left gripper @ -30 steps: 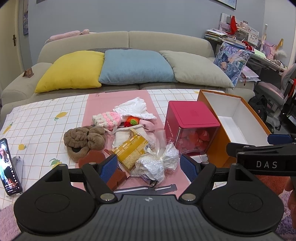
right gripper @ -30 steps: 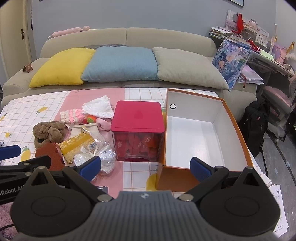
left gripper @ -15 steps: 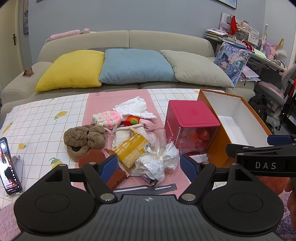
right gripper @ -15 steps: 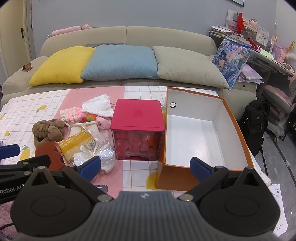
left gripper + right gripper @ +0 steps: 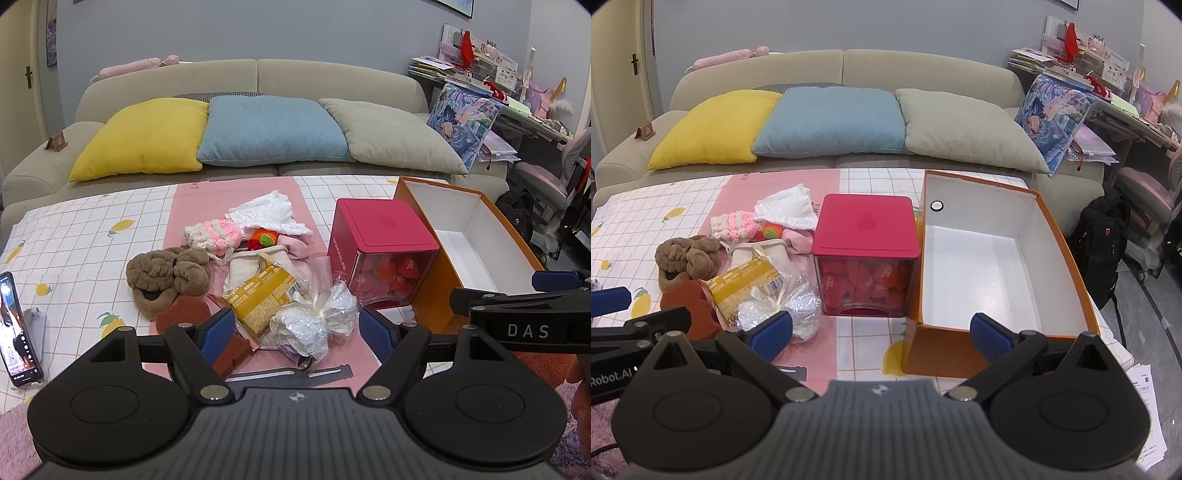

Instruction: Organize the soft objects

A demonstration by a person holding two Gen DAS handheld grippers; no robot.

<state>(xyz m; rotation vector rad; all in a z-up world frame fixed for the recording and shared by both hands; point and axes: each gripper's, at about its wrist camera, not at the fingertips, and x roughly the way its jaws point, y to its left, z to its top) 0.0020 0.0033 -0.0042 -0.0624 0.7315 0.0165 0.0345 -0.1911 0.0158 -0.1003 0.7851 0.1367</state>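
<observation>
Checked tablecloth (image 5: 92, 236) is crowded near the empty orange box (image 5: 1067, 258): with left gripper (image 5: 297, 328) and right gripper (image 5: 881, 334) both spread wide and holding nothing, the crinkly plastic bag (image 5: 314, 321) could be snagged alongside the brown plush slipper (image 5: 166, 277).

Colours on the table – soft pile & boxes

White tablecloth (image 5: 81, 236) w/ orange grid & yellow lemons, pink runner (image 5: 207, 199); brown plush slippers (image 5: 166, 277), pink-cream striped knit (image 5: 214, 234), white cloth (image 5: 266, 212); magenta-lidded box (image 5: 866, 229); orange box (image 5: 1067, 236), white inside; yellow, blue, grey-beige cushions (image 5: 266, 129).
</observation>
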